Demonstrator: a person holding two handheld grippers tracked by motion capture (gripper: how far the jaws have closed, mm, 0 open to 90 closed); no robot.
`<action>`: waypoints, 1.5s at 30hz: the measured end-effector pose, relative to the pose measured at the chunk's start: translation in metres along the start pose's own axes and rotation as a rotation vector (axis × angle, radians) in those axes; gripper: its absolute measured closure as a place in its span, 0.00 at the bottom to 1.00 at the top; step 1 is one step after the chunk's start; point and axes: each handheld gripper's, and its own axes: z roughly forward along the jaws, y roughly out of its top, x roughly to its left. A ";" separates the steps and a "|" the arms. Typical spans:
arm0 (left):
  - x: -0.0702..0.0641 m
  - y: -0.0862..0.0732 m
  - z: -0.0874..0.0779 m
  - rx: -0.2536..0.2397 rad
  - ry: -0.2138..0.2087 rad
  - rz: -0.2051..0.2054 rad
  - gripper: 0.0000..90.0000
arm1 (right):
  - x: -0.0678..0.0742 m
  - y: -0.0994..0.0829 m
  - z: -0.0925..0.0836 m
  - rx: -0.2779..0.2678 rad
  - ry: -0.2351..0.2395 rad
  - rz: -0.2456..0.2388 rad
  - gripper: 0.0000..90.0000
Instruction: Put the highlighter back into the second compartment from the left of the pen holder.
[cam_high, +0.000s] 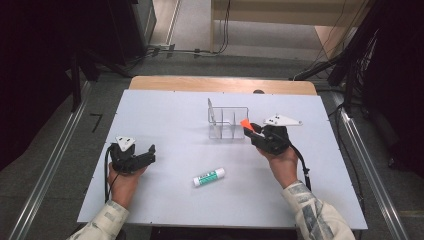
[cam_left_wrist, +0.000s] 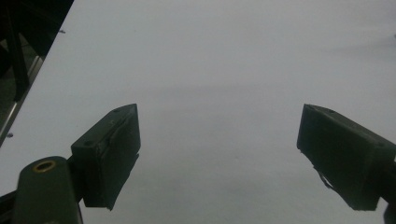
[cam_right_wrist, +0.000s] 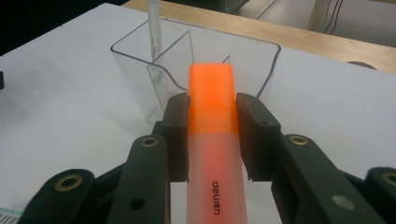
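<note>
Right gripper view: the right tongs (cam_right_wrist: 211, 135) clamp an orange highlighter (cam_right_wrist: 212, 121), its length aimed at the clear organizer (cam_right_wrist: 261, 70) just beyond; left tongs (cam_left_wrist: 219, 154) gape, idle.

One orange highlighter (cam_right_wrist: 211, 135), one glue stick (cam_high: 209, 177), one clear organizer (cam_high: 228, 123), one pen (cam_right_wrist: 154, 28), two grippers.

highlighter (cam_right_wrist: 212, 140) rear cut off by frame bottom, glue stick (cam_high: 209, 177) label unreadable
</note>
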 end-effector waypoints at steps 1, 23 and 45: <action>0.000 0.000 0.000 -0.001 0.000 0.000 0.16 | 0.001 0.002 0.001 -0.003 -0.002 -0.003 0.72; 0.000 0.000 0.000 0.001 -0.005 -0.001 0.16 | 0.007 0.036 0.024 -0.031 -0.020 -0.017 0.72; 0.001 0.001 -0.001 -0.004 -0.007 -0.004 0.16 | 0.014 0.070 0.053 -0.032 -0.061 -0.033 0.72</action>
